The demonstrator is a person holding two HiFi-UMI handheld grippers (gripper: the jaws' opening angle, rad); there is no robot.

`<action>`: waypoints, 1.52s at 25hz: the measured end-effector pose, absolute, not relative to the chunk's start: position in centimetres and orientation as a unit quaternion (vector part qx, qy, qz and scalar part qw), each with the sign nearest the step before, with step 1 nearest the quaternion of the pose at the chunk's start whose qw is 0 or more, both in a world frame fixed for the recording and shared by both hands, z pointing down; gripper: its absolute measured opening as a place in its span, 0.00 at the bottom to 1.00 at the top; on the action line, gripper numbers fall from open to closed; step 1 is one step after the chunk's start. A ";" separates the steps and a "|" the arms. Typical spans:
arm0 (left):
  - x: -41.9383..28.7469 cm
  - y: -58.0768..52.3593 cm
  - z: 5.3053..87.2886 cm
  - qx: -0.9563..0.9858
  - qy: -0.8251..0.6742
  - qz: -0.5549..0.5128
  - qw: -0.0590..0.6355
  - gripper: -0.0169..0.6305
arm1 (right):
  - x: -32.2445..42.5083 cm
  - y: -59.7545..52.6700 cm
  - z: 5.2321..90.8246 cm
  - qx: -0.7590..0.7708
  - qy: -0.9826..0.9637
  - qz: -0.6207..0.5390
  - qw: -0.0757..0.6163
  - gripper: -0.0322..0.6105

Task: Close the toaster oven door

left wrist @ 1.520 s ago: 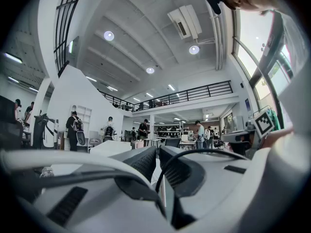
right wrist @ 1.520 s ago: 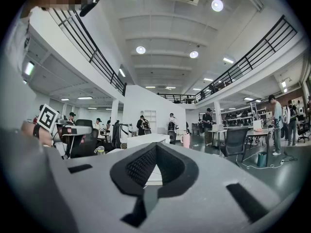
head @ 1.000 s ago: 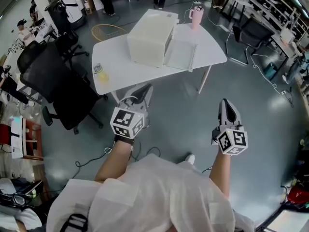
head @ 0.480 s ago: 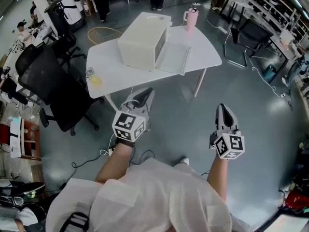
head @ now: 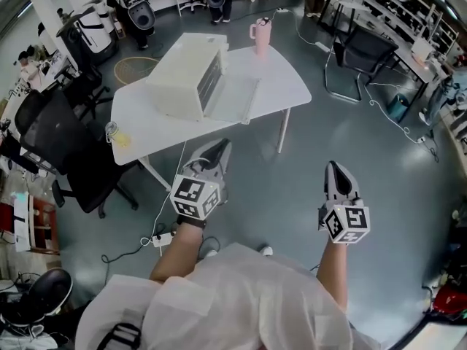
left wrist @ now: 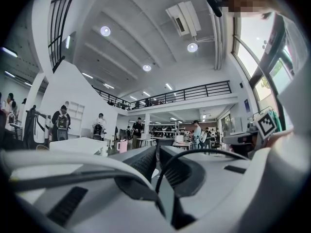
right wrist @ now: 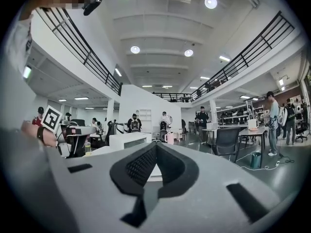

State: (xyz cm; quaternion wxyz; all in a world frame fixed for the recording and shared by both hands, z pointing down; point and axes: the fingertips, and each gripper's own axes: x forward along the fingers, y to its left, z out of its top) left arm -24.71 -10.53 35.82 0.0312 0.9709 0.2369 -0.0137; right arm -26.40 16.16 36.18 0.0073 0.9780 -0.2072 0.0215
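The cream toaster oven [head: 182, 75] stands on a white table [head: 281, 86], well ahead of me. Its door [head: 233, 97] hangs open, folded down flat toward the table's front edge. Both grippers are held low over the grey floor, far short of the table. My left gripper [head: 219, 146] points toward the table's near edge, jaws together and empty. My right gripper [head: 333, 168] is further right over bare floor, shut on nothing. The oven [right wrist: 127, 141] shows small and distant beyond the right gripper [right wrist: 155, 147], and the oven [left wrist: 77, 144] shows left of the left gripper [left wrist: 158, 152].
A pink cup [head: 260, 30] stands at the table's far edge and a small bottle [head: 115, 133] at its left corner. Black office chairs [head: 55, 148] crowd the left side. A cable and power strip [head: 162, 238] lie on the floor. Another chair [head: 357, 53] is beyond the table's right.
The table and oven have slid left and further away in the head view, so more floor lies between me and them. Both grippers keep nearly the same place, still shut.
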 end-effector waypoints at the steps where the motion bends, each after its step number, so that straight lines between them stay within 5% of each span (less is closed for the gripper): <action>1: -24.3 -9.2 35.7 0.971 0.236 -0.016 0.034 0.06 | -26.2 17.4 36.0 0.978 -0.207 0.022 0.009 0.05; 12: -22.9 4.2 35.5 0.962 0.269 -0.014 0.038 0.06 | -25.5 28.5 34.3 0.980 -0.196 0.017 0.010 0.05; 23: -19.8 6.5 36.2 0.966 0.256 -0.008 0.036 0.06 | -22.9 30.9 35.4 0.980 -0.198 0.023 0.011 0.05; 38: -5.8 4.7 36.9 0.975 0.220 -0.034 0.029 0.06 | -7.8 29.5 37.2 0.972 -0.232 0.021 -0.006 0.05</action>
